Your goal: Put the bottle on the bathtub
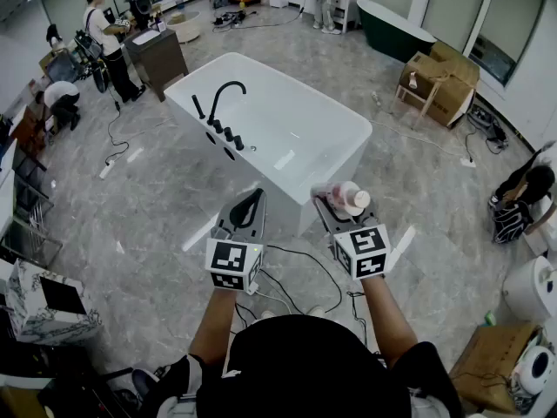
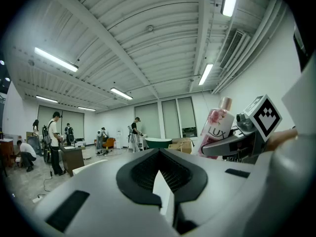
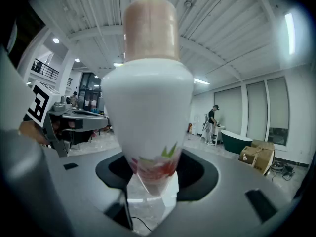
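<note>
Right gripper (image 1: 341, 205): fingers clamp a LUX bottle (image 1: 352, 197). Left gripper (image 1: 251, 197): fingers together, empty. White bathtub (image 1: 287, 120) at twelve o'clock.

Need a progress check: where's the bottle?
Head view, right of centre: the bottle is clamped in the right gripper, by the near end of the bathtub.

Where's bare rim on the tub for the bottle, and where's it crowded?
Free: the right side of the bathtub rim, nearest the bottle in the right gripper, and the far side. Crowded: the left side, taken by the black faucet and its knobs.
</note>
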### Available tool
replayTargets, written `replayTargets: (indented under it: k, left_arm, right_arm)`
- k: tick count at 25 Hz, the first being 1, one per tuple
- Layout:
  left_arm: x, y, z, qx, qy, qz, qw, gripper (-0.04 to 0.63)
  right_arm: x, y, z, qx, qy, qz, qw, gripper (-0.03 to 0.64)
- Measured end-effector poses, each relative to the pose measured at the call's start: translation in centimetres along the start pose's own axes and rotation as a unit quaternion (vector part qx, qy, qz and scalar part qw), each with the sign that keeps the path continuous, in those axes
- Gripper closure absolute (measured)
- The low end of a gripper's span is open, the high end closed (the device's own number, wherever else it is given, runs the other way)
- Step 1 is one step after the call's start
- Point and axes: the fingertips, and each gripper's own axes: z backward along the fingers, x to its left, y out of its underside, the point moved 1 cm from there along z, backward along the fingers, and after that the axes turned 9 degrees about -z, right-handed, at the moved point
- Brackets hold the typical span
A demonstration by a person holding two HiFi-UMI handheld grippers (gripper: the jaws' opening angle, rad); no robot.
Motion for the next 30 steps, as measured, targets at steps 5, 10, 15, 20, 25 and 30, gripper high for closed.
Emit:
replayTargets:
  k: [5, 10, 15, 20, 25, 30]
  left_arm:
    - [-1.8, 0.1, -0.7, 0.004, -0.003, 0.001, 1.0000, 0.583]
    - [-3.9, 0.2, -1.5, 0.007, -0.009, -0.001, 0.9999, 0.583]
    - [-5.7, 1.8, -1.1, 0.021, -0.019, -0.001, 0.9996, 0.583]
    - [-7.6, 2.4, -0.8, 0.032, -0.026, 0.000, 0.9991, 0.583]
    - [-7.9, 2.4, -0.9, 0.037, -0.034, -0.002, 0.9987, 0.583]
    - [-8.3, 2.0, -1.7, 0.034, -0.037, -0.006, 0.9987, 0.583]
  right_arm:
    - [-1.9, 0.9, 0.8, 0.000, -0.001, -0.011, 1.000, 0.371]
    - [-3.8, 1.6, 1.7, -0.002, -0.014, -0.020, 1.000, 0.371]
    - [-4.5, 3.0, 1.9, 0.005, -0.029, -0.007, 1.000, 0.371]
    - [-5.2, 3.7, 2.6, 0.009, -0.041, -0.011, 0.999, 0.371]
    - [-5.2, 4.3, 2.7, 0.013, -0.053, -0.016, 0.998, 0.371]
    - [-5.9, 4.2, 2.3, 0.011, -0.060, -0.016, 0.998, 0.371]
